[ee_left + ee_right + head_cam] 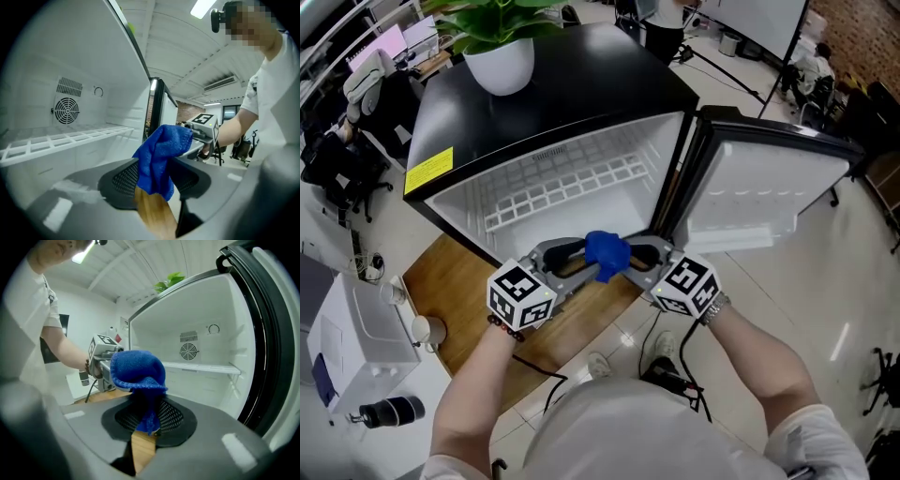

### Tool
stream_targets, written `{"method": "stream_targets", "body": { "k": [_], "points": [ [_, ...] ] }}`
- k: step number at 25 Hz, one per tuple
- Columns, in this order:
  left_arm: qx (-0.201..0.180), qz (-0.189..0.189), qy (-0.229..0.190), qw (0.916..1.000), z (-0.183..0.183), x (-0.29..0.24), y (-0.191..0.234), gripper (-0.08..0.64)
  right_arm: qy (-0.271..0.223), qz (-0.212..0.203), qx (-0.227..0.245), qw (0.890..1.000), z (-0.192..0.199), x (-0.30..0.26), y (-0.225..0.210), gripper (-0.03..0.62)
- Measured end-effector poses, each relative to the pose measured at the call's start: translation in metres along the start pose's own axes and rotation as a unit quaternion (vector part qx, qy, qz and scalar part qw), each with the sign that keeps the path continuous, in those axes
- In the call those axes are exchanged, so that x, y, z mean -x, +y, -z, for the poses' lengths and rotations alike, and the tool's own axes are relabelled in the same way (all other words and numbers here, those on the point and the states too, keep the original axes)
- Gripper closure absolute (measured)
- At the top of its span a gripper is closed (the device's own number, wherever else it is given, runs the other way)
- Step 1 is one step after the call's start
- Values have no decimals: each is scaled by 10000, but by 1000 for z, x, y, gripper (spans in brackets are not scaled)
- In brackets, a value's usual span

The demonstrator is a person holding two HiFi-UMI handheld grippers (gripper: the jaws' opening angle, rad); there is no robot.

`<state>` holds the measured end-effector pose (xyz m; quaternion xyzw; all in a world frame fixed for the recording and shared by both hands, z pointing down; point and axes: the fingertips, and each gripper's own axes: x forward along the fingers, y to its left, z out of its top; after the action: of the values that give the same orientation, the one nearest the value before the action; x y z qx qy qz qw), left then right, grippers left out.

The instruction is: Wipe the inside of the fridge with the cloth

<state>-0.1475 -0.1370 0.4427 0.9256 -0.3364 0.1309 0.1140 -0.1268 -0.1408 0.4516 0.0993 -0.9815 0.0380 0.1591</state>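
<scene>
The small black fridge (572, 103) stands open, its white inside (581, 173) bare but for a wire shelf (567, 192). In front of its opening both grippers meet at a blue cloth (607, 251). My right gripper (636, 260) is shut on the cloth (138, 371), which bunches above its pads (171, 416) and hangs down between them. My left gripper (581, 258) faces it from the left. Its jaws stand wide, and the cloth (161, 157) hangs between them, loose on the right side. The left gripper view also shows the right gripper (205, 127).
The fridge door (769, 187) is swung out to the right. A potted plant (499, 61) sits on the fridge top. The fridge rests on a wooden board (455, 281). A white appliance (347, 347) stands at the left. A fan vent (66, 110) is in the back wall.
</scene>
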Motion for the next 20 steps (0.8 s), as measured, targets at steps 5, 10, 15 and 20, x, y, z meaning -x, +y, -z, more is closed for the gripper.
{"method": "stream_targets", "body": {
  "k": [5, 10, 15, 20],
  "points": [
    [176, 764, 63, 9969, -4, -2, -28, 342, 172, -542, 163, 9982, -4, 11, 24, 520],
    [320, 1192, 81, 9923, -5, -1, -46, 396, 324, -701, 324, 9965, -6, 18, 33, 520],
    [375, 1259, 86, 9913, -5, -3, -52, 463, 461, -664, 425, 9958, -2, 23, 35, 521],
    [344, 869, -21, 9956, -2, -8, -43, 488, 572, -234, 393, 9973, 3, 24, 23, 499]
  ]
}}
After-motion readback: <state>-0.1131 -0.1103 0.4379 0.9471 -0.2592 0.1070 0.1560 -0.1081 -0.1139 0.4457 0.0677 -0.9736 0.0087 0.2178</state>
